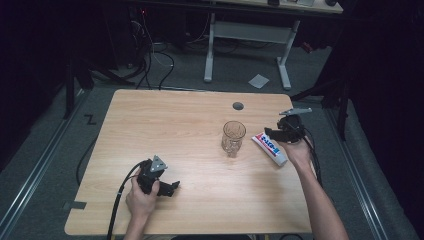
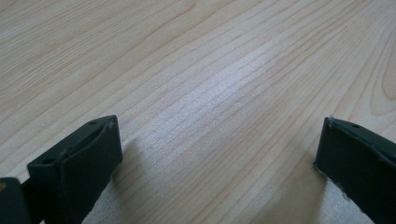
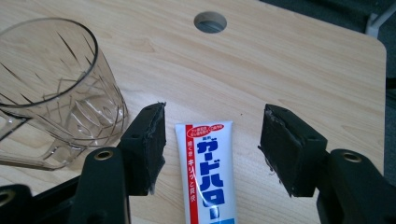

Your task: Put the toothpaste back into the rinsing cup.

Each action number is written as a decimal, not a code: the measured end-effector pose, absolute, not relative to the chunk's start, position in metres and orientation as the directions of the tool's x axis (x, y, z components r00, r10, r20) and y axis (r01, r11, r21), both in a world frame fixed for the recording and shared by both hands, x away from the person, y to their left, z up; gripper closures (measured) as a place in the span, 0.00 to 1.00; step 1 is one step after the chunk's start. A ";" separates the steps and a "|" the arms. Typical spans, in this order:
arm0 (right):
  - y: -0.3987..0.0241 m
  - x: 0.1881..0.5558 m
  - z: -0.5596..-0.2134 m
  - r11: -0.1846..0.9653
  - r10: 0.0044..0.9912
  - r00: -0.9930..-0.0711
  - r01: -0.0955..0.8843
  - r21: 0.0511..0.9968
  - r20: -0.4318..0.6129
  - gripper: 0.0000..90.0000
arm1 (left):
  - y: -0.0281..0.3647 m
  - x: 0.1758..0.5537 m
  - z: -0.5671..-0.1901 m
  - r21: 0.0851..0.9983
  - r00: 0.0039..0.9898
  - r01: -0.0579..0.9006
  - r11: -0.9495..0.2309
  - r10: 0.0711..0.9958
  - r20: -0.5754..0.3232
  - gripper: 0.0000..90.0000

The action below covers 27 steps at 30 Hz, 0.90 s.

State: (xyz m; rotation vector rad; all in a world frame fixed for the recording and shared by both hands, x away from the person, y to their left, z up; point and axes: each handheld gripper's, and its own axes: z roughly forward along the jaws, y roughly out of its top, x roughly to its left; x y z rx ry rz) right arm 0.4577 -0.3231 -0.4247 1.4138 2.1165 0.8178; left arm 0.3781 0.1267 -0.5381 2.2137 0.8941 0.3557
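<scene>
From above, the right gripper (image 1: 280,134) hovered over the toothpaste tube (image 1: 269,148) beside the glass tumbler (image 1: 233,137), the left gripper (image 2: 219,154) gaped wide over bare table (image 2: 196,70), and the right gripper view showed wide jaws straddling the tube, where drifting sideways might topple the tumbler.

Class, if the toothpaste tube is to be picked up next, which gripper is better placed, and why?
Probably right. The right gripper is open with the toothpaste tube between its jaws; the left gripper sits across the table over bare wood.
</scene>
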 end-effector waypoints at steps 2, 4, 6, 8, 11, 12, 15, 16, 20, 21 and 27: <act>-0.322 0.460 -0.427 0.299 0.929 -0.367 0.666 0.683 -0.050 0.43 | 0.127 0.378 -0.538 0.705 0.722 0.495 -0.507 0.692 -0.010 0.01; -0.321 0.461 -0.428 0.306 0.928 -0.370 0.674 0.673 -0.052 0.42 | 0.127 0.378 -0.538 0.705 0.722 0.496 -0.507 0.692 -0.010 0.01; -0.319 0.464 -0.431 0.317 0.928 -0.366 0.688 0.653 -0.065 0.40 | 0.127 0.378 -0.538 0.706 0.721 0.495 -0.506 0.692 -0.009 0.01; -0.318 0.466 -0.435 0.317 0.932 -0.356 0.701 0.639 -0.072 0.40 | 0.127 0.378 -0.538 0.706 0.721 0.495 -0.506 0.692 -0.009 0.01; -0.317 0.470 -0.440 0.317 0.932 -0.357 0.715 0.623 -0.065 0.38 | 0.127 0.378 -0.538 0.706 0.721 0.495 -0.506 0.693 -0.009 0.01; -0.317 0.473 -0.443 0.322 0.931 -0.359 0.726 0.608 -0.064 0.37 | 0.127 0.378 -0.538 0.706 0.722 0.494 -0.508 0.692 -0.007 0.01; -0.316 0.476 -0.446 0.336 0.927 -0.369 0.733 0.592 -0.070 0.36 | 0.127 0.378 -0.538 0.705 0.722 0.495 -0.507 0.692 -0.009 0.01; -0.316 0.477 -0.447 0.339 0.926 -0.371 0.737 0.585 -0.069 0.36 | 0.127 0.378 -0.538 0.706 0.720 0.495 -0.506 0.694 -0.008 0.01; -0.311 0.481 -0.452 0.362 0.920 -0.384 0.747 0.558 -0.082 0.36 | 0.127 0.378 -0.538 0.706 0.719 0.496 -0.505 0.695 -0.008 0.01; -0.310 0.483 -0.453 0.368 0.917 -0.389 0.752 0.548 -0.081 0.36 | 0.127 0.378 -0.538 0.706 0.719 0.497 -0.505 0.695 -0.008 0.01; -0.308 0.489 -0.464 0.372 0.916 -0.397 0.778 0.506 -0.063 0.34 | 0.127 0.378 -0.538 0.706 0.719 0.497 -0.505 0.695 -0.008 0.01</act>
